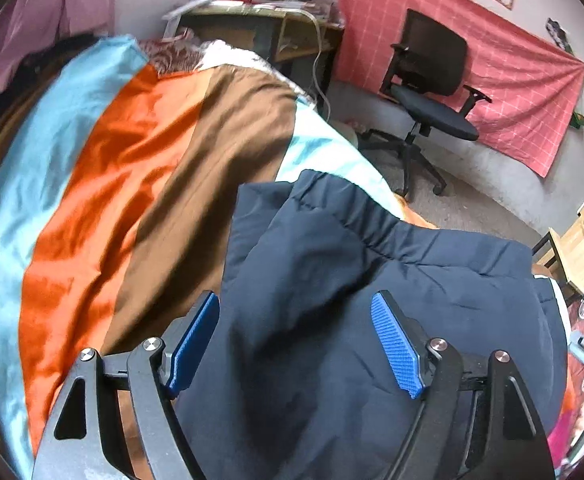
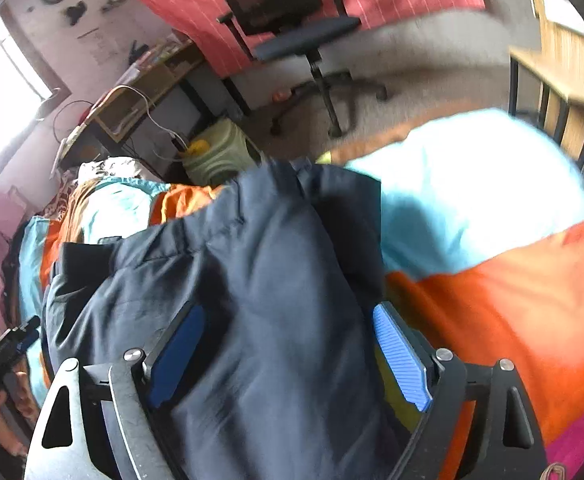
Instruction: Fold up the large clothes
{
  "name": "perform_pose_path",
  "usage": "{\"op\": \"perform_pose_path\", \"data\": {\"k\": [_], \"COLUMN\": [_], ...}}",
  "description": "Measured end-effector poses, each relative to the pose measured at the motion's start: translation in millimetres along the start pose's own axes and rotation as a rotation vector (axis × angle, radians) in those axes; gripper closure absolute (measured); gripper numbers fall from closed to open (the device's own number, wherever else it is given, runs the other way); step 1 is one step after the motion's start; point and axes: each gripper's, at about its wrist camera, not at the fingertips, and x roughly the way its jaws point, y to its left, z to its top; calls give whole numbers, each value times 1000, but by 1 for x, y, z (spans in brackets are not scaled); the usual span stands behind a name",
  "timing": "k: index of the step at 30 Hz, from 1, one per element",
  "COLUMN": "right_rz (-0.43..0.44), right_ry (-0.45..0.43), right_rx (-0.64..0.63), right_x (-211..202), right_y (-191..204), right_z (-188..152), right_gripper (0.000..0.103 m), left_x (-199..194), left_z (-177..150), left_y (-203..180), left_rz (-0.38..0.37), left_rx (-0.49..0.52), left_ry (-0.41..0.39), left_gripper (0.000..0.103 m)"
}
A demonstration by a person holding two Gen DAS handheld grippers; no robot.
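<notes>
Jacket lies on the bed; my left gripper and right gripper straddle it, fingers apart. Puffy folds may slip.

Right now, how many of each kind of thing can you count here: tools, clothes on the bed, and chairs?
Tools: 2, the left tool and the right tool, both open above the cloth.
Clothes: 1, a navy padded jacket lying on the striped bedspread.
Chairs: 1, a black office chair on the floor.
Total: 4
</notes>
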Motion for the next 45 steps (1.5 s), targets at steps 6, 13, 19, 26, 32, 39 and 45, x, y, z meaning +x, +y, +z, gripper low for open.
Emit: {"op": "perform_pose_path", "data": {"k": [6, 13, 19, 26, 32, 39, 45], "right_rz": [-37, -70, -81, -66, -67, -47, -23], "right_ry": [-79, -130, -167, -207, -243, -267, -288], "right_rx": [-74, -149, -173, -209, -247, -277, -308], "right_x": [-24, -41, -53, -69, -85, -107, -126], "right_y": [26, 48, 55, 60, 69, 80, 94], "right_z": [-3, -13, -24, -35, -51, -70, -82], "right_gripper": [9, 5, 0, 0, 0, 0, 0], "left_x": [-18, -40, -56, -76, -95, -126, -145], "left_z": [-2, -4, -11, -24, -41, -64, -77], "left_y": [-18, -29, -35, -47, -56, -68, -76], "left_rz": [14, -17, -28, -52, -85, -90, -120], "left_rx": [70, 92, 106, 165, 195, 200, 204], "left_ry": [-41, -95, -121, -172, -227, -297, -312], "left_gripper": [27, 9, 4, 2, 2, 2, 2]}}
